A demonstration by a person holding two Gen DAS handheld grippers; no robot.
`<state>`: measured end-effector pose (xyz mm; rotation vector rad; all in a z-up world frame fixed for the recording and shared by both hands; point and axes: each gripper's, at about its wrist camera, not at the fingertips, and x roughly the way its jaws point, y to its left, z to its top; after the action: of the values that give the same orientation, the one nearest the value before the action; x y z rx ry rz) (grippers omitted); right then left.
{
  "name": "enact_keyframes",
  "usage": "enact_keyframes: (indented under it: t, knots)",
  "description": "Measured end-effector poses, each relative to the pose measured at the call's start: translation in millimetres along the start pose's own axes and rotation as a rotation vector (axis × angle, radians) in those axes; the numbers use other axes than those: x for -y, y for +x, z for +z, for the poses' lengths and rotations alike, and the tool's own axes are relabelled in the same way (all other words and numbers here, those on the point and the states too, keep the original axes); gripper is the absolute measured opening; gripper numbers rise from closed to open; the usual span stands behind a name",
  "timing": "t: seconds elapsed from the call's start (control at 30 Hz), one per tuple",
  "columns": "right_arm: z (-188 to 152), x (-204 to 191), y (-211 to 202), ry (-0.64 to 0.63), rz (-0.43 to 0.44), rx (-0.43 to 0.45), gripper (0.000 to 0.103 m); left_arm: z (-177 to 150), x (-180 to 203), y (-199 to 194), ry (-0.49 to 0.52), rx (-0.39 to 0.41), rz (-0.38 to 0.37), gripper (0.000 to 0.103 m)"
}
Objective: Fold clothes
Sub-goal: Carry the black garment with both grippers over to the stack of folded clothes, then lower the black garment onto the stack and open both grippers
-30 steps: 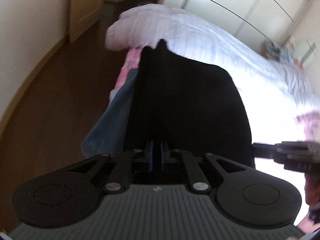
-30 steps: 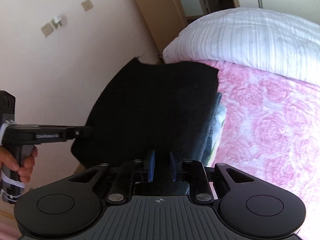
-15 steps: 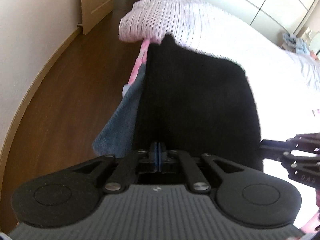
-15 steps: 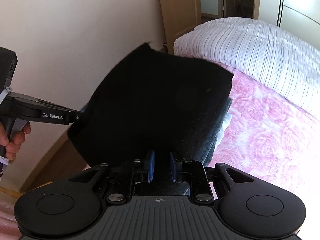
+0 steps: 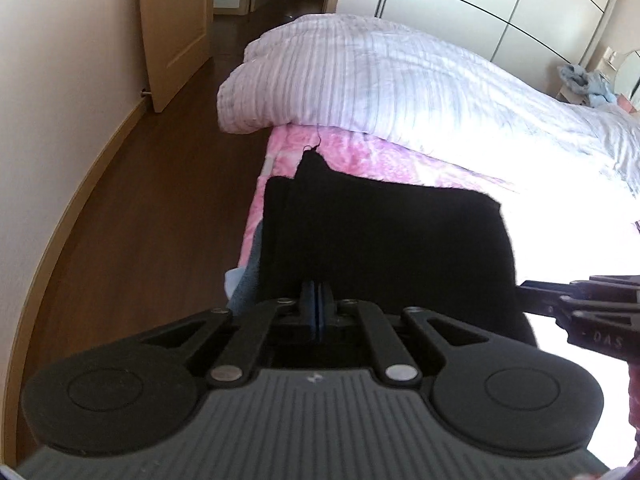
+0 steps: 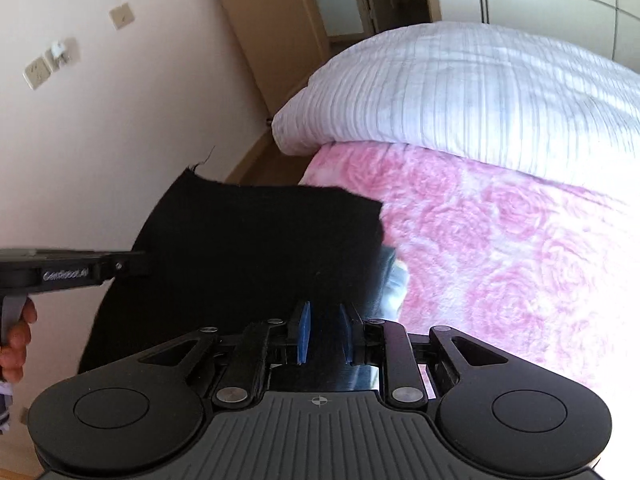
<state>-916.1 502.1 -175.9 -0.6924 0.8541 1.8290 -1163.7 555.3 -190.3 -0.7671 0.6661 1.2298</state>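
The near edge of the folded black knit garment [image 5: 384,248] is hidden behind my own gripper bodies in both views, so I cannot make out how much cloth lies inside either grip. On the left wrist view my left gripper [image 5: 318,312] has its blue-padded jaws pressed almost together, with only a thin sliver between them, and the black fabric runs straight into that seam; it looks pinched there. On the right wrist view my right gripper [image 6: 323,334] has its jaws narrowly apart, the dark cloth passing between the two blue pads [image 6: 305,332], but I cannot tell whether they bite on it. The garment spreads forward from both grips as a flat dark panel, with a loose thread sticking up at its far left corner. Under its edge a strip of grey-blue fabric [image 5: 248,284] peeks out, mostly covered. The garment hangs over the side edge of the bed, above the pink rose-patterned blanket [image 6: 500,240], with the white striped duvet [image 5: 380,84] heaped further back. The brown wooden floor [image 5: 152,216] lies to the left. My hand [image 6: 16,340] on the left gripper's handle is cut off by the frame edge.
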Motion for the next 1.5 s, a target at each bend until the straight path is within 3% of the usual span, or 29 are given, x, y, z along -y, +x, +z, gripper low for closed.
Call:
enact_keyframes:
  t: [0.07, 0.27, 0.57, 0.8, 0.9, 1.0, 1.2, 1.23, 1.3, 1.33, 1.4, 1.5]
  knots:
    - [2.8, -14.0, 5.4, -0.057, -0.009, 0.003, 0.011, -4.6, -8.8, 4.9, -0.020, 0.009, -0.001, 0.003]
    - [-8.7, -48.5, 28.4, -0.285, -0.079, 0.013, 0.010, -16.3, -25.0, 8.1, -0.065, 0.051, -0.025, 0.003]
    - [-3.3, -14.3, -8.1, -0.079, 0.048, 0.003, 0.011, -18.4, -7.7, -36.8, -0.089, 0.055, 0.004, 0.003]
    - [-27.8, -28.4, -49.7, -0.161, 0.143, -0.058, 0.011, -53.1, 8.5, -72.5, -0.092, -0.021, 0.009, 0.003]
    - [-40.4, -40.4, -40.1, -0.170, 0.135, -0.114, 0.011, -71.4, 6.9, -60.3, -0.121, -0.086, 0.046, 0.003]
    - [-44.2, -54.2, -26.3, -0.235, 0.112, -0.151, 0.011, -75.3, 12.3, -59.0, -0.125, -0.078, 0.083, 0.003]
    - [-41.3, -70.8, -40.6, -0.292, 0.034, -0.138, 0.011, -79.3, 24.4, -68.9, -0.144, -0.065, 0.144, 0.003]
    - [-44.3, -70.6, -49.8, -0.285, 0.025, -0.128, 0.011, -80.0, 27.7, -76.8, -0.153, -0.068, 0.154, 0.009]
    - [-53.1, -67.8, -64.4, -0.253, 0.021, -0.134, 0.018, -81.4, 34.3, -92.8, -0.170, -0.074, 0.173, 0.023]
    - [-57.4, -66.2, -69.5, -0.236, 0.019, -0.143, 0.024, -85.1, 40.1, -101.9, -0.164, -0.079, 0.179, 0.024]
    - [-65.2, -63.0, -79.8, -0.202, 0.013, -0.157, 0.048, -92.7, 52.1, -120.2, -0.148, -0.087, 0.190, 0.024]
    - [-70.8, -58.9, -97.1, -0.148, -0.001, -0.163, 0.056, -98.4, 70.4, -142.8, -0.125, -0.097, 0.202, 0.027]
